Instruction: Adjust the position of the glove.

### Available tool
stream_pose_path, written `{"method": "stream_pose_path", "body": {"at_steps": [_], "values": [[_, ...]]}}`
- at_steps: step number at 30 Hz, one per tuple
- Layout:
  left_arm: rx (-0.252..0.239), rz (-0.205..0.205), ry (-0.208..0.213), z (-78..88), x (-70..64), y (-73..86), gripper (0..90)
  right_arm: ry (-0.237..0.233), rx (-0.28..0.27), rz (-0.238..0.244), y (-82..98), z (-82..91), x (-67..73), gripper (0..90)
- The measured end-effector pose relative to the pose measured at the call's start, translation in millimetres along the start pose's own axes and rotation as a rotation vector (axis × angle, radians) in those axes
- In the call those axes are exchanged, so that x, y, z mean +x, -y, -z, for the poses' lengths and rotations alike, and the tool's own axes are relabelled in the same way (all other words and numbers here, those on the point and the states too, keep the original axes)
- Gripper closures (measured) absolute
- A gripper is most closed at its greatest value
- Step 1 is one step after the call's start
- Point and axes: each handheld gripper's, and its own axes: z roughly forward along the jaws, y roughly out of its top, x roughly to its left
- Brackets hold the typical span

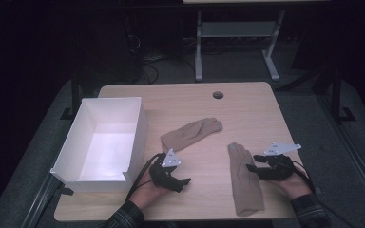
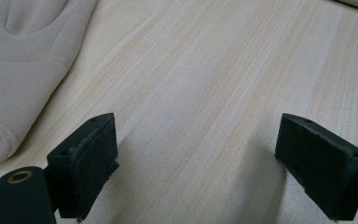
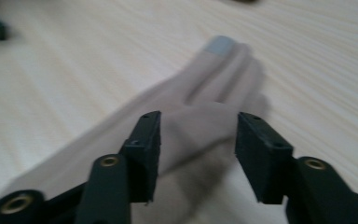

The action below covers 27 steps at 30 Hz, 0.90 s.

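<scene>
Nearest, the person's hands hold both tools low over the pale wooden table [image 1: 256,102]. Right gripper [image 1: 250,167] stands half open, jaws empty, beside the near beige fabric glove [image 1: 244,183], probably lining up for a pinch. Left gripper [image 1: 186,181] gapes wide over bare wood, idle. A second beige glove [image 1: 192,132] lies farther off, right of the open white box [image 1: 100,180], likely their destination.

Two beige gloves [image 1: 192,133] [image 1: 244,183], white box [image 1: 134,137], pale woodgrain table [image 1: 247,104], plaid sleeves [image 1: 123,218].
</scene>
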Motion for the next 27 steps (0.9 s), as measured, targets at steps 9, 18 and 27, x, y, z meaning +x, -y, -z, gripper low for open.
{"method": "stream_pose_path", "body": {"at_steps": [9,18,27], "values": [[0.008,-0.008,0.002,0.4,0.5,-0.1,11.9,0.116,0.006,-0.116,17.1,-0.3,-41.2,28.2],[0.011,-0.020,0.002,0.4,0.7,-0.5,11.1,0.177,0.033,-0.152,28.1,-6.8,-56.1,23.8],[0.012,-0.016,0.002,0.4,0.5,-0.4,11.1,0.202,0.036,-0.176,29.8,-8.1,-58.5,13.5]]}}
